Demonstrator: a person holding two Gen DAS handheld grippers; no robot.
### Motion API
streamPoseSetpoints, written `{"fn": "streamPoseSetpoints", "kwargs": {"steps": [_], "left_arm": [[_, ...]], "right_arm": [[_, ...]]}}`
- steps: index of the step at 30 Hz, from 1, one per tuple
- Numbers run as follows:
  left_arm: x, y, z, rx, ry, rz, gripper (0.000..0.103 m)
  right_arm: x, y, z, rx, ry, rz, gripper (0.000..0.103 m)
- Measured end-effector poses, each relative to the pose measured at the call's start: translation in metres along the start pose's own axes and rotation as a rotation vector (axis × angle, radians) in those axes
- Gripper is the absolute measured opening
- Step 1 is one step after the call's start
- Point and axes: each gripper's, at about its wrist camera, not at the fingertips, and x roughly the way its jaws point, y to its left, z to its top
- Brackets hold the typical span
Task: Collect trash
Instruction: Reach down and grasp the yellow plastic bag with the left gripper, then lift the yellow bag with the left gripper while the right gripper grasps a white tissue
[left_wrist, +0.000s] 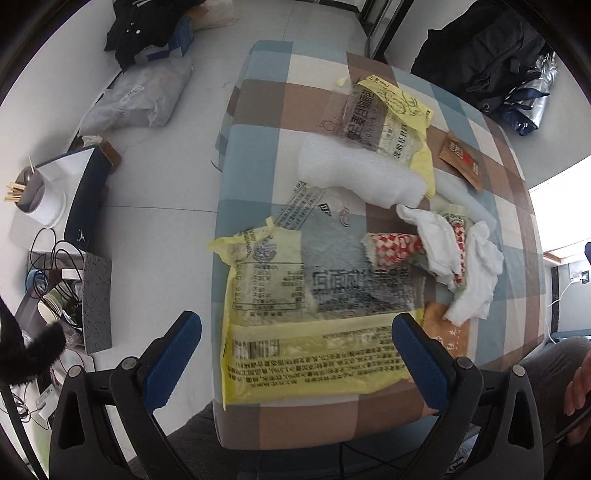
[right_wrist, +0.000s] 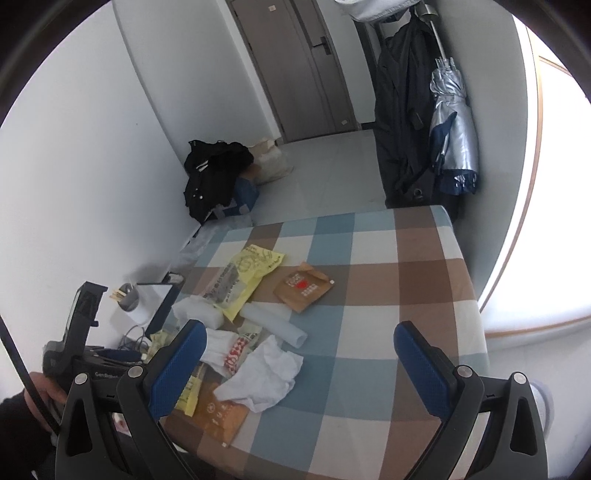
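Observation:
Trash lies on a checked table (left_wrist: 509, 325). In the left wrist view a large yellow wrapper (left_wrist: 295, 317) lies nearest, with a red-checked wrapper (left_wrist: 395, 249), crumpled white tissue (left_wrist: 476, 277), white foam (left_wrist: 354, 173), a second yellow wrapper (left_wrist: 395, 122) and a brown packet (left_wrist: 461, 158) beyond. My left gripper (left_wrist: 295, 354) is open and empty just above the near yellow wrapper. My right gripper (right_wrist: 299, 358) is open and empty above the white tissue (right_wrist: 266, 373), with an orange packet (right_wrist: 221, 413) and the brown packet (right_wrist: 303, 291) nearby.
Left of the table, a cluttered low surface holds a cup with sticks (left_wrist: 33, 195), cables and a dark box (left_wrist: 85, 199). Bags and black clothing (right_wrist: 214, 170) lie on the floor by the wall. A coat and silver umbrella (right_wrist: 450, 136) hang beyond the table.

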Motion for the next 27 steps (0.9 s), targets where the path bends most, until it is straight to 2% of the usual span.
{"fn": "streamPoseSetpoints", "kwargs": {"steps": [1, 3, 7, 9, 15, 18, 27], "left_arm": [[0.0, -0.002, -0.001, 0.016, -0.002, 0.016, 0.096], [0.004, -0.008, 0.001, 0.057, -0.004, 0.063, 0.077], [0.001, -0.013, -0.002, 0.089, -0.034, 0.113, 0.069], [-0.004, -0.017, -0.003, 0.107, -0.058, 0.142, 0.048], [-0.011, -0.022, -0.01, 0.14, -0.081, 0.152, 0.02], [-0.011, -0.025, -0.012, 0.175, -0.097, 0.172, 0.014], [-0.048, -0.03, -0.024, 0.214, -0.183, 0.015, 0.009]], "right_arm": [[0.001, 0.0, 0.0, -0.005, 0.003, 0.0, 0.102], [0.003, 0.0, 0.0, -0.005, 0.012, -0.001, 0.102], [0.003, 0.001, -0.001, 0.003, 0.025, 0.01, 0.102], [0.002, 0.002, -0.001, 0.003, 0.021, 0.011, 0.102], [0.001, 0.006, -0.003, -0.007, 0.018, 0.001, 0.102], [-0.001, 0.009, -0.005, -0.013, 0.015, -0.005, 0.102], [-0.004, 0.008, -0.011, 0.0, 0.013, -0.017, 0.102]]}}
